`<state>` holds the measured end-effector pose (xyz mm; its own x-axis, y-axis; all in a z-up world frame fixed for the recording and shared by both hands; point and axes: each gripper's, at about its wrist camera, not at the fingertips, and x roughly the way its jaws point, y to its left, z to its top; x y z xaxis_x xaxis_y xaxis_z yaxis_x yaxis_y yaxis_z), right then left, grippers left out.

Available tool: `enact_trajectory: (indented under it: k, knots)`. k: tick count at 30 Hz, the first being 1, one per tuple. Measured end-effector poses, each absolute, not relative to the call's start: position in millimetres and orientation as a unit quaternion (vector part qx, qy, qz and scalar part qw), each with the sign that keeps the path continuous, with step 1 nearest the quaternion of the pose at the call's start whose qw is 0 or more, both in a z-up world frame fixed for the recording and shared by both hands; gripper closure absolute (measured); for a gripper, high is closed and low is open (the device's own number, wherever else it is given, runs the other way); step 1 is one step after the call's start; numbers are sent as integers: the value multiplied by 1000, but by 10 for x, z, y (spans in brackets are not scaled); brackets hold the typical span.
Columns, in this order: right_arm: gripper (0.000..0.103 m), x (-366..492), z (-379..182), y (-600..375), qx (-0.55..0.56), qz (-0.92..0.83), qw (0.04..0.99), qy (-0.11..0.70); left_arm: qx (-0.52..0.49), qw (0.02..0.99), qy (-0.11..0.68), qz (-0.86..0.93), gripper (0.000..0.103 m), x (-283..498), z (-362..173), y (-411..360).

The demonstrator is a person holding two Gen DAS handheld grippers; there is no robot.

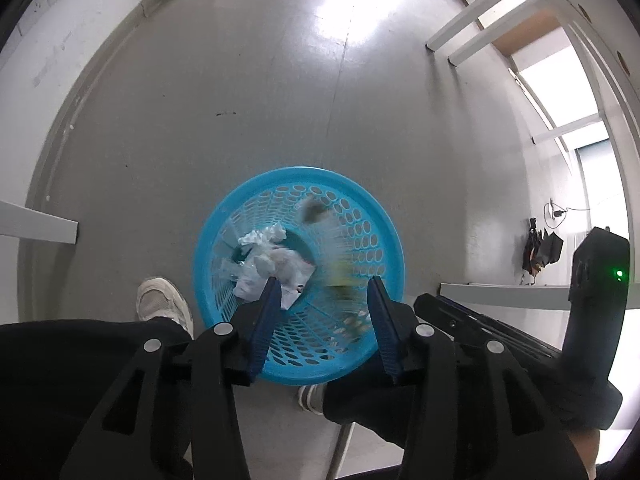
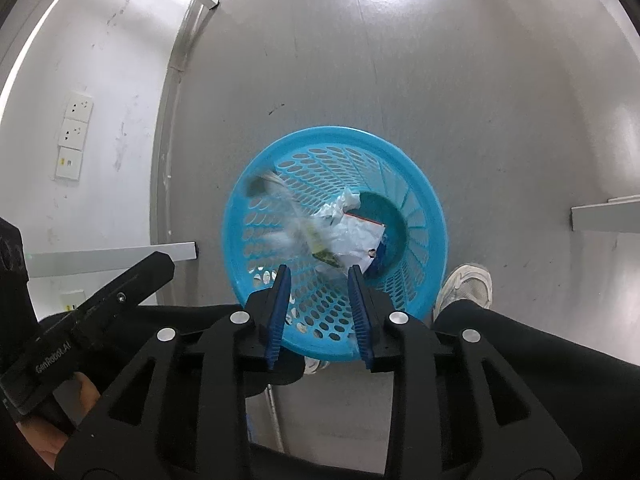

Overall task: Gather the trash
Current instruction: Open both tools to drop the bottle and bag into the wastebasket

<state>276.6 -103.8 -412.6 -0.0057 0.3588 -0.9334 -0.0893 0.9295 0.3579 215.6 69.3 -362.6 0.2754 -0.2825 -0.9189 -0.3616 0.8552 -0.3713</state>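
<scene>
Grey floor (image 1: 280, 92), smooth and glossy with a bright glare patch and a few dark scuffs, fills both my views, and I am looking steeply down at it. Nearest to me, my left gripper (image 1: 322, 284) has its ribbed blue pads spread well apart with nothing pressed between them; my right gripper (image 2: 316, 272) stands open too, more narrowly, pads bare. Both hang over the near rim of a round blue plastic basket (image 1: 384, 216) with walls pierced by rows of oval holes. Beside it I see dark trouser legs and pale shoes (image 1: 162, 300), one on each side of the basket.

Down in the basket lies the trash: crumpled white paper (image 1: 268, 260) on the bottom, with a red-edged wrapper showing in the right view. A yellow-green scrap (image 1: 344, 276) and a dark smudge (image 1: 314, 212) are motion-blurred against the wall; I cannot tell what they are. In the right view a pale, streaked blur (image 2: 288, 216) crosses the basket's left side.

Farther out, white furniture legs (image 1: 472, 28) stand on the floor, a grey skirting runs along a scuffed white wall (image 2: 100, 80) with three sockets (image 2: 74, 136), and a dark folded umbrella (image 1: 542, 250) leans by the right wall.
</scene>
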Motion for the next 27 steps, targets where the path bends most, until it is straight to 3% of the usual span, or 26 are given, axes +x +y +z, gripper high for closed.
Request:
enact_trajectory:
  k: [20, 27]
  knots:
    - [46, 2230, -3406, -992, 39, 185, 746, 639, -230, 776, 585, 52, 48, 1886, -3264, 698]
    - [42, 1926, -3043, -1114, 30, 196, 765, 613, -198, 797, 569, 43, 45, 1702, -3026, 619]
